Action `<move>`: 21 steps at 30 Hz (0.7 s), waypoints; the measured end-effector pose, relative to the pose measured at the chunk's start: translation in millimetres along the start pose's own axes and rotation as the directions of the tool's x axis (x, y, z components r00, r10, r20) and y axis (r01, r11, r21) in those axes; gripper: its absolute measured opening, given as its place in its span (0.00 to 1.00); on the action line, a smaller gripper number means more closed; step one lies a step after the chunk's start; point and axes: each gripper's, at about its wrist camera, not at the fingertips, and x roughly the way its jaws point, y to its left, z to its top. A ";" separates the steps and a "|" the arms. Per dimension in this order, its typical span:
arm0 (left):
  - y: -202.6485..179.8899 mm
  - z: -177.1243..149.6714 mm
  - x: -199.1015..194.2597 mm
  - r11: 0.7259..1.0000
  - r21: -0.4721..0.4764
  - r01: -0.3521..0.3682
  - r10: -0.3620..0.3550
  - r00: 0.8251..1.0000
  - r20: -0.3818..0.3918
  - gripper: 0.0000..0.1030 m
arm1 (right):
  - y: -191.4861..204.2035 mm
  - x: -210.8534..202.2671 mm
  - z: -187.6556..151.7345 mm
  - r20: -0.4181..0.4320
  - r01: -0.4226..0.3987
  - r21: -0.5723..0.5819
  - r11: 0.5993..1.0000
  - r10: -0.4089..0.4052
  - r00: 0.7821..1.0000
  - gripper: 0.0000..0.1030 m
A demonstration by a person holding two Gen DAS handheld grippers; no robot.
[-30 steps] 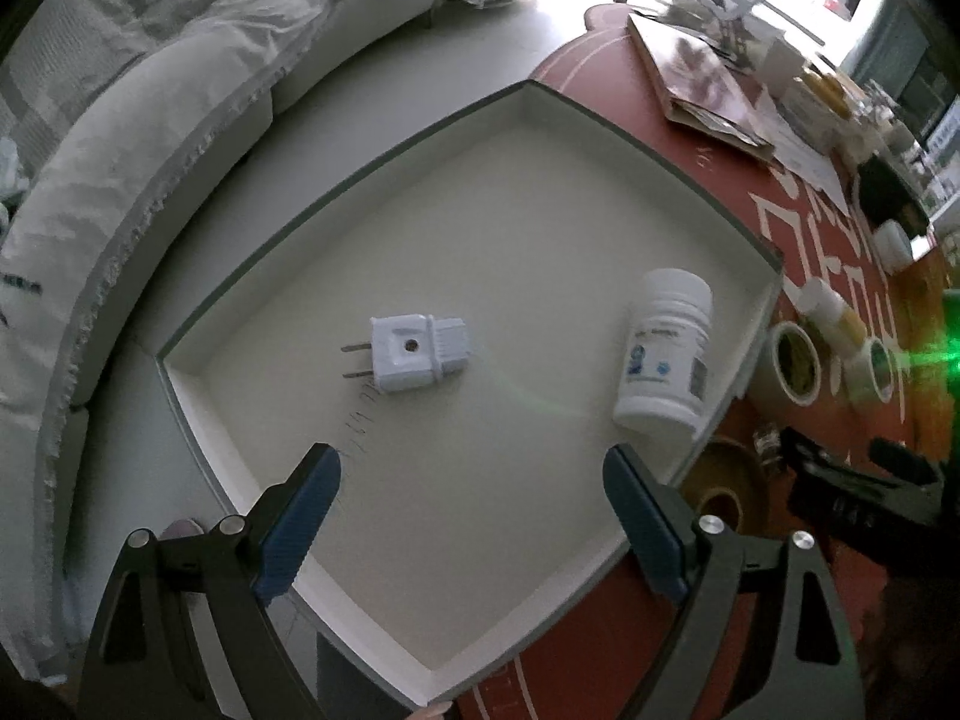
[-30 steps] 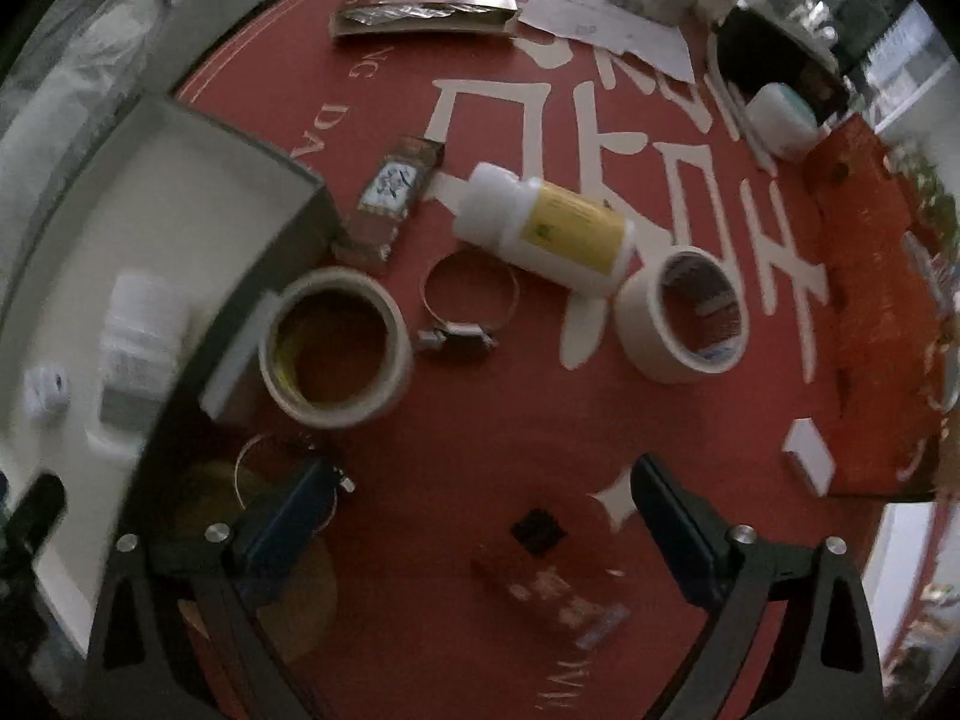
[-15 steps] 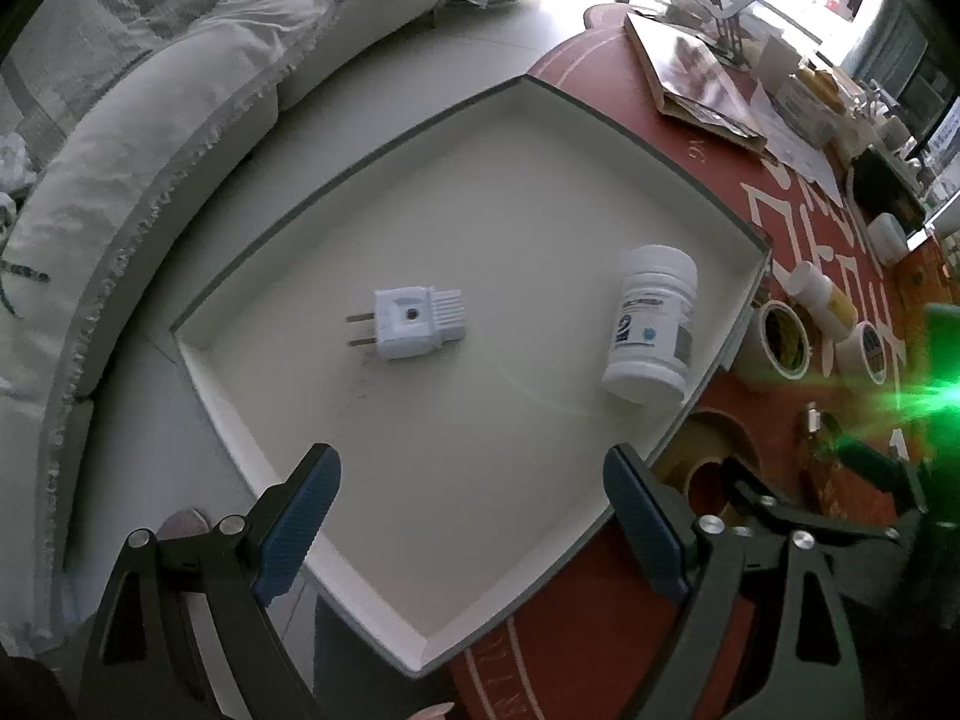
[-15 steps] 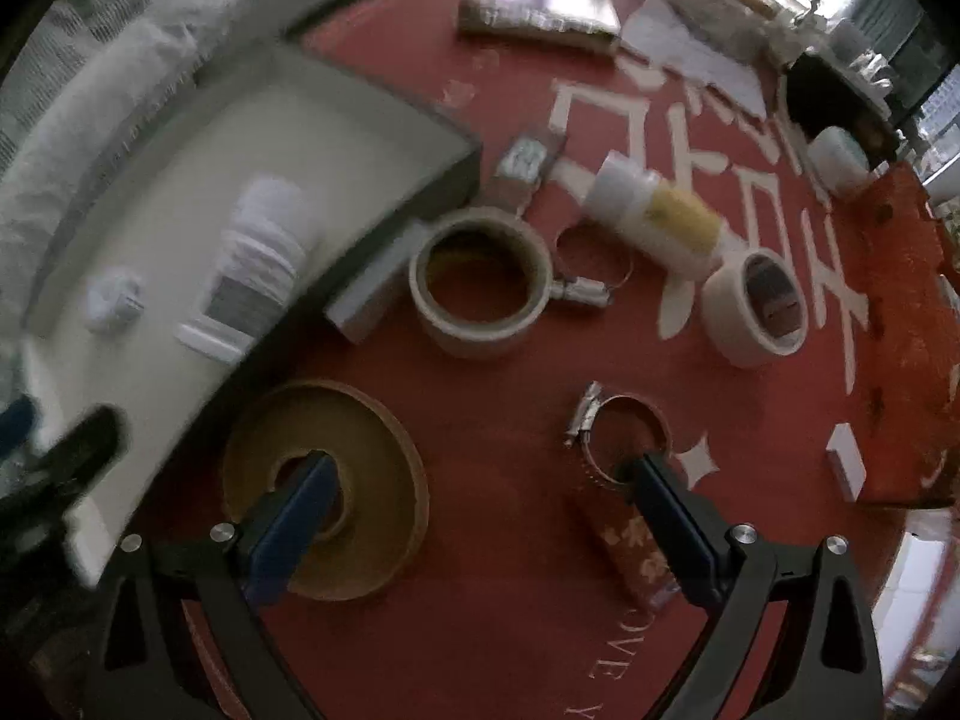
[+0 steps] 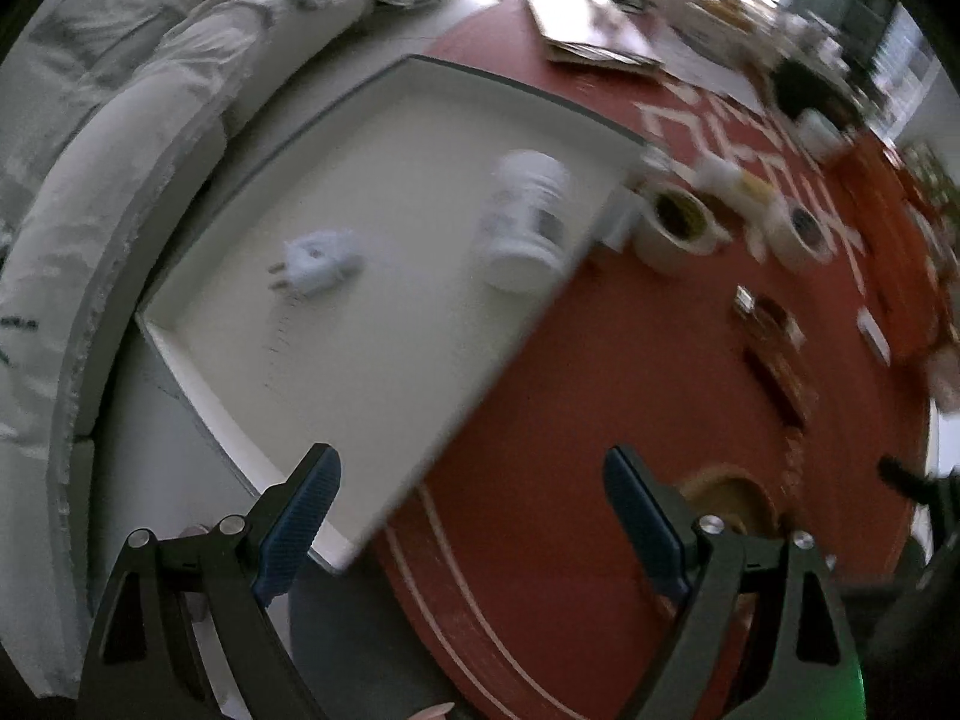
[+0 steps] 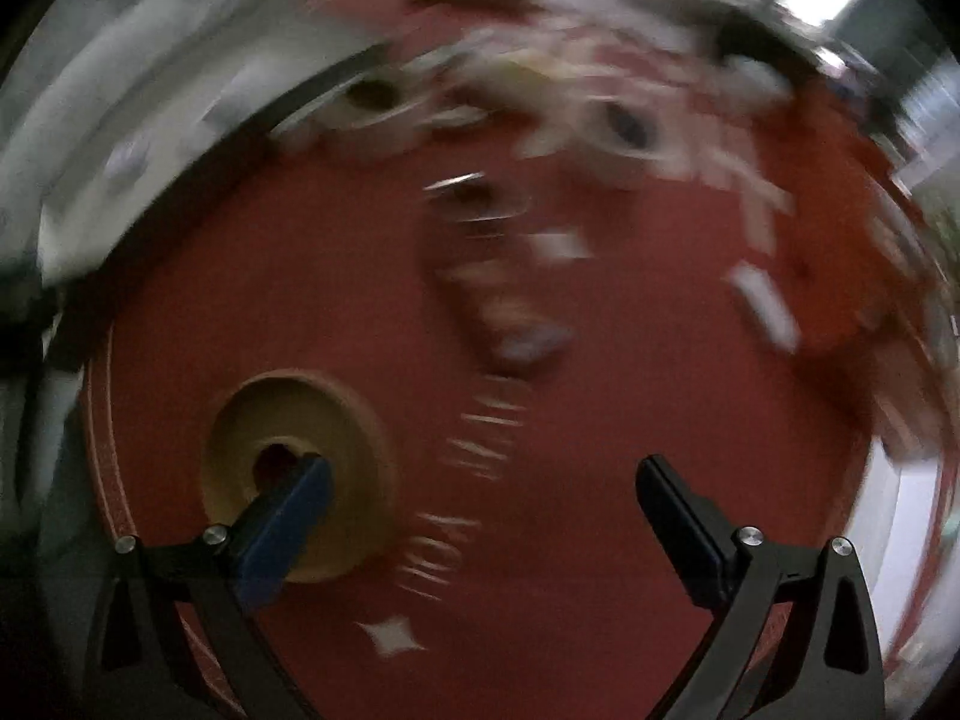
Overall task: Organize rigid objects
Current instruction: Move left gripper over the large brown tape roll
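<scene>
A shallow white tray [image 5: 420,372] lies at the left edge of the round red table. In it lie a white plug adapter [image 5: 318,261] and a white pill bottle [image 5: 525,222] on its side. My left gripper [image 5: 471,492] hangs open over the tray's near corner and the red table, holding nothing. My right gripper [image 6: 489,489] is open too, above the red table in a heavily blurred view. Its left fingertip [image 6: 300,489] is in front of a brown tape roll [image 6: 300,471] lying flat. That roll [image 5: 729,501] also shows behind my left gripper's right finger.
Two tape rolls [image 5: 678,219] [image 5: 801,228] and a small white bottle [image 5: 729,177] stand past the tray. A dark flat packet [image 5: 774,348] lies on the red table [image 5: 570,450]. Papers and clutter fill the far side. A pale sofa [image 5: 120,138] curves along the left.
Both grippers have swept toward the near edge of the table. The tray has slid up and left in the left view. The brown roll now sits at my right gripper's left finger.
</scene>
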 end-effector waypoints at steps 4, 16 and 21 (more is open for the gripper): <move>-49.8 -20.9 -3.0 0.985 0.164 0.048 -0.046 0.999 -0.017 0.89 | -64.7 5.4 -22.3 -0.042 -0.009 0.249 0.968 0.020 0.999 0.99; -146.1 -31.8 32.7 0.924 0.383 -0.012 0.015 1.000 -0.004 0.91 | -119.5 28.0 -58.8 -0.130 -0.025 0.417 0.909 0.087 0.988 0.99; -129.5 -33.0 48.3 0.948 0.319 0.021 -0.008 0.999 -0.041 1.00 | -117.6 28.9 -53.5 -0.154 0.008 0.374 0.928 0.054 0.987 1.00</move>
